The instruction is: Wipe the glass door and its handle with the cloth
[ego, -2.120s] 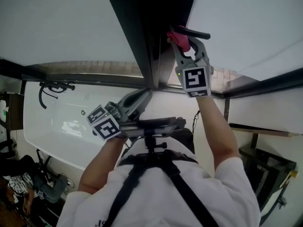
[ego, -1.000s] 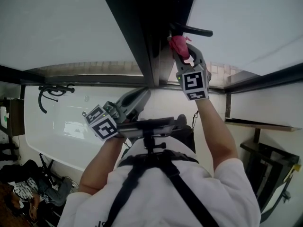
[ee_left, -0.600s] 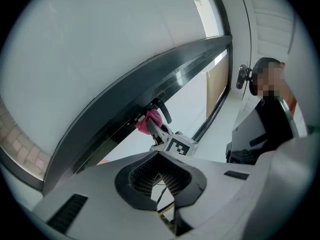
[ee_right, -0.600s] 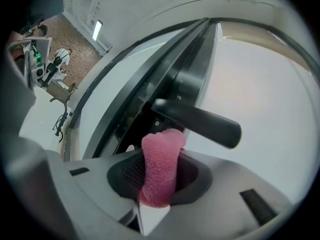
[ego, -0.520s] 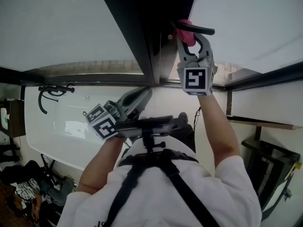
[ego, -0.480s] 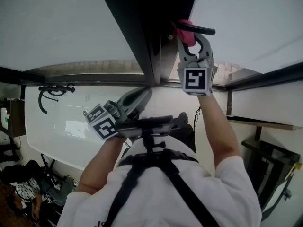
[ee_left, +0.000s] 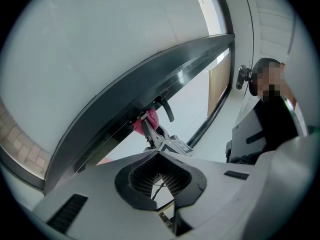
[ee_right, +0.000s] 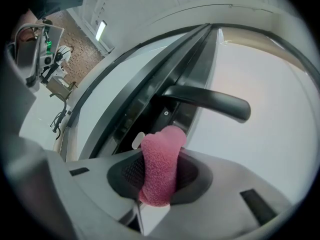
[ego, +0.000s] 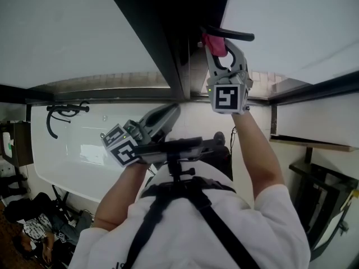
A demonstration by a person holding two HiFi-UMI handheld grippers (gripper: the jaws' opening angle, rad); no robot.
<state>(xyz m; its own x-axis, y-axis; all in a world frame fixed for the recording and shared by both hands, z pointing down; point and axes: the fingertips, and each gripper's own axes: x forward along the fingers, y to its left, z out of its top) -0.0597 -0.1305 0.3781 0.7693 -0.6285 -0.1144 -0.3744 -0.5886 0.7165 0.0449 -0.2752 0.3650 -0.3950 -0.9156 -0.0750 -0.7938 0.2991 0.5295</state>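
**Cloth slides back down under the door handle**

Close to the person's chest, the left gripper (ego: pixel 170 112) waits with its jaws pressed together and nothing in them. Higher up, the right gripper (ego: pixel 216 42) pinches the pink cloth (ee_right: pixel 161 169) tight between its jaws.

Half a second ago the cloth was up on the black handle (ee_right: pixel 210 101). Now it has come down a little. It sits just under the handle, by the dark edge of the glass door (ee_right: pixel 265 154). I can't quite see if it touches that edge. It went down and up before that too, so this looks like rubbing back and forth. I think the handle part of the job is under way, and the wide frosted glass comes after.

The handle sticks out right over the cloth, so the gripper could bump it on the way up. Far past the door's edge lies a long white tub (ego: pixel 67 150) with a black hook (ego: pixel 59 110) at its rim.
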